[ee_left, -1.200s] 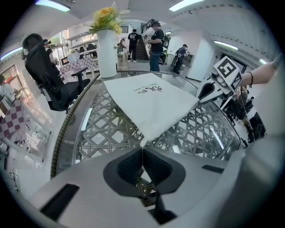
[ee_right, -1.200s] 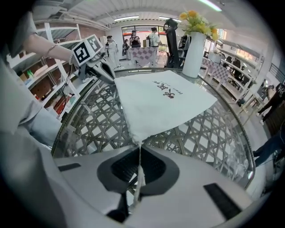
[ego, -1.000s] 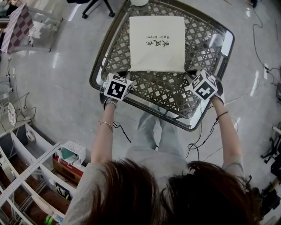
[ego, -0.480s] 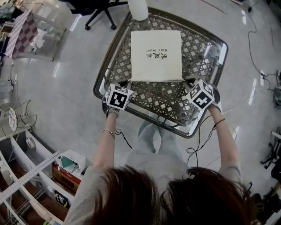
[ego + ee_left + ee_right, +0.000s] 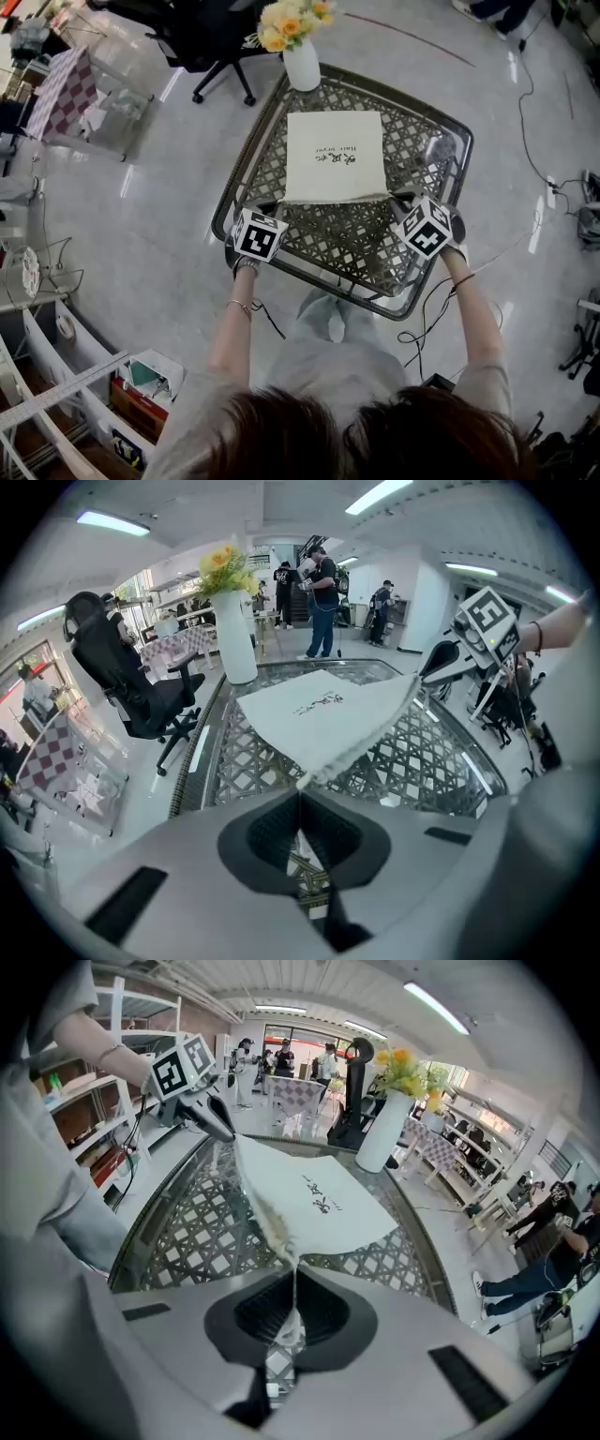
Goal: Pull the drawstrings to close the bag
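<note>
Holding one tool in each hand, the person stands at the near edge of a dark metal lattice table (image 5: 342, 234), on which a flat, cream-coloured square cloth drawstring bag (image 5: 335, 155) with a short line of black print lies near the middle. The left tool (image 5: 278, 202) sits at the bag's near-left corner and the right tool (image 5: 396, 199) at its near-right corner, both angled downward with their marker cubes facing up. In the left gripper view that tool's jaws (image 5: 298, 803) are pressed together, pinching a thin pale left drawstring (image 5: 302, 786) that runs out of the bag's corner directly above them. In the right gripper view the right tool's jaws (image 5: 292, 1302) are likewise drawn together, clamped on a white right drawstring (image 5: 292, 1287) that drops from the frayed-looking corner of the bag (image 5: 314, 1199) into the gap. Seen from both of those views, the near edge of the bag (image 5: 323, 714) stretches taut between the two tools and appears raised off the lattice, while its far part rests on the table. A tall white vase (image 5: 302, 66) holding yellow flowers (image 5: 291, 21) stands at the far edge of the table, well apart from the bag. A black office chair (image 5: 211, 37) stands on the glossy grey floor (image 5: 159, 234) beyond the table's far-left corner.
</note>
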`<state>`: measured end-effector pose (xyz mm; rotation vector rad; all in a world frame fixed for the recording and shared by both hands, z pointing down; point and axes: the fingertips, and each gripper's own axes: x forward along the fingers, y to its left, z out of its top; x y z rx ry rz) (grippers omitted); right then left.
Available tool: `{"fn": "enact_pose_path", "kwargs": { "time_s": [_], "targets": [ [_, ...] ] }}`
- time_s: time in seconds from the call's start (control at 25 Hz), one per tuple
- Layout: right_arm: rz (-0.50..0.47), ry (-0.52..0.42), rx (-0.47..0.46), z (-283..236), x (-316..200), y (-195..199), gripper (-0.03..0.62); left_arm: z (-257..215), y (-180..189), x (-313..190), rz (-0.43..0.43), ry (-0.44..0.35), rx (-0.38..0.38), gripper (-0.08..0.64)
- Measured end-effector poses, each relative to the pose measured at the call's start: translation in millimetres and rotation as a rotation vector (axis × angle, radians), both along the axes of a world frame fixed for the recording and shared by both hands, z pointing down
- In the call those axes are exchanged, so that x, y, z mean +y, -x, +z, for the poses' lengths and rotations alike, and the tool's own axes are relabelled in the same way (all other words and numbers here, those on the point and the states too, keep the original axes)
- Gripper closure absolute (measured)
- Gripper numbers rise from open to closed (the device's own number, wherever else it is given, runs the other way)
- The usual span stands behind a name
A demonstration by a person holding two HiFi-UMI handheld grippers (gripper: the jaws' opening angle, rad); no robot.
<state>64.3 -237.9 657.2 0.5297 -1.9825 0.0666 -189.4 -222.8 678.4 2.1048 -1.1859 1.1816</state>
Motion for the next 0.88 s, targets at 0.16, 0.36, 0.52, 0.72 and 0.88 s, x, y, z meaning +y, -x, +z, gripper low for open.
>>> {"fn": "enact_pose_path", "kwargs": {
  "time_s": [0.16, 0.36, 0.52, 0.72, 0.88],
  "targets": [
    [0.017, -0.032, -0.016, -16.0, -5.4, 1.5, 0.568, -12.9, 1.9, -4.7, -0.010, -0.029, 0.004, 0.532],
    [0.058, -0.073, -0.063, -38.0, -15.4, 3.0, 0.568, -32.3, 4.2, -13.0, -0.016, -0.076, 0.012, 0.532],
    [0.064, -0.110, -0.067, -53.2, -20.3, 3.1, 0.568, -50.6, 7.1, -21.5, -0.047, -0.140, 0.046, 0.534],
    [0.086, -0.154, -0.077, -75.8, -25.6, -2.1, 0.568, -74.6, 3.3, -30.0, -0.040, -0.192, 0.064, 0.534],
    [0.108, -0.181, -0.099, -89.6, -29.0, -4.5, 0.568, -89.9, 1.5, -32.8, -0.035, -0.216, 0.067, 0.532]
  ]
}}
